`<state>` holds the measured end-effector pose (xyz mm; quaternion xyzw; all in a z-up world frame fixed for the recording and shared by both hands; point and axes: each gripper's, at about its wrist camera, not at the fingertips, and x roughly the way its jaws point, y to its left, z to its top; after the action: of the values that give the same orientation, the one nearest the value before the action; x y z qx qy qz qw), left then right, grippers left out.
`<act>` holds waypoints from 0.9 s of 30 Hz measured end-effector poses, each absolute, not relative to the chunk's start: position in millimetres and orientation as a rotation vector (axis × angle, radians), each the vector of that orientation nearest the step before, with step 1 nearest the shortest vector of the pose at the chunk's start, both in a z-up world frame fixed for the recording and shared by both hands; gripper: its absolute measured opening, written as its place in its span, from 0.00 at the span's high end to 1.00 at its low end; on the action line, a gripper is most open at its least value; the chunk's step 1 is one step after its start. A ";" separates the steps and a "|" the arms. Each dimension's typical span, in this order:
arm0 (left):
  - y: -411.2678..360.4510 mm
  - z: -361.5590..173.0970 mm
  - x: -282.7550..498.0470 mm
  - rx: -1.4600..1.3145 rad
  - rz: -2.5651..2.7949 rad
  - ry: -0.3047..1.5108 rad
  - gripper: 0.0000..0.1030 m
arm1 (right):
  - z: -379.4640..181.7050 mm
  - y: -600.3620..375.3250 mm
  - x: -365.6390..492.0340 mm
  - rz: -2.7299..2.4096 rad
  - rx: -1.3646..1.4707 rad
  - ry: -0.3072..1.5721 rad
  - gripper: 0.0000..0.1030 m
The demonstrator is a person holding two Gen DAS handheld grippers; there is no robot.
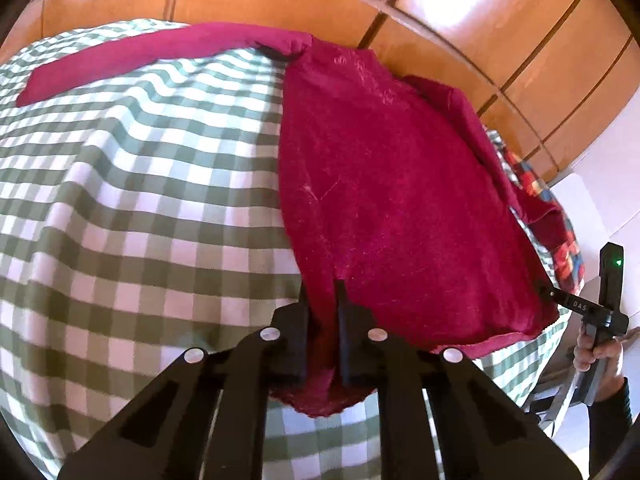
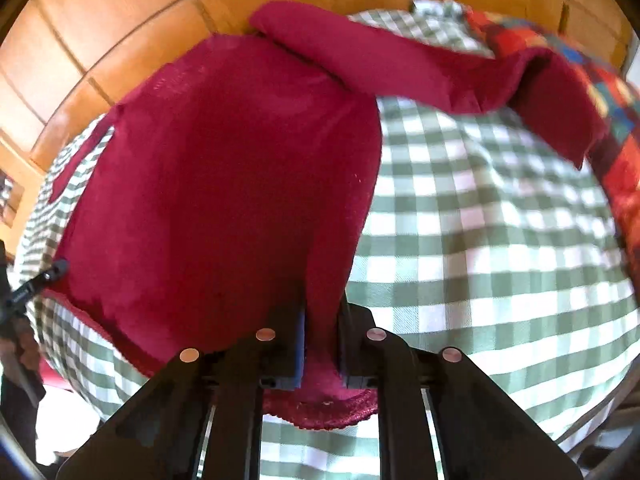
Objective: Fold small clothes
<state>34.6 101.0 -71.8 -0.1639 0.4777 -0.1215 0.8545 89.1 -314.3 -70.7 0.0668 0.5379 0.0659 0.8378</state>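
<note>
While the red sweater [image 1: 400, 184] lies ahead, left tongs [image 1: 322, 300] and right tongs [image 2: 322, 312] clamp its hem.

You have one red sweater [image 1: 392, 184] with two sleeves [image 1: 132, 60], lying on one green-and-white checked cloth [image 1: 132, 208]. You hold two grippers, the left gripper [image 1: 322, 300] and the right gripper [image 2: 322, 308], and one patchwork blanket [image 2: 608, 120] lies at the edge.
</note>
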 end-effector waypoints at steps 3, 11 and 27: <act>108.4 -62.0 20.2 -0.331 -0.253 0.979 0.92 | -58.4 -306.5 78.7 0.170 0.104 1.117 0.90; 125.5 -63.7 -46.5 -0.373 -0.226 1.020 0.92 | -78.5 -307.5 27.4 0.224 0.086 1.188 0.90; 108.5 -31.5 -23.8 -0.243 -0.111 0.917 0.52 | -46.0 -460.0 54.4 -0.198 0.429 0.968 0.59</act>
<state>-23.8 108.5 -31.5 -0.1169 0.4411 -0.0536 0.8882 54.4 -460.0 -46.0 0.2041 0.4610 -0.0942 0.8585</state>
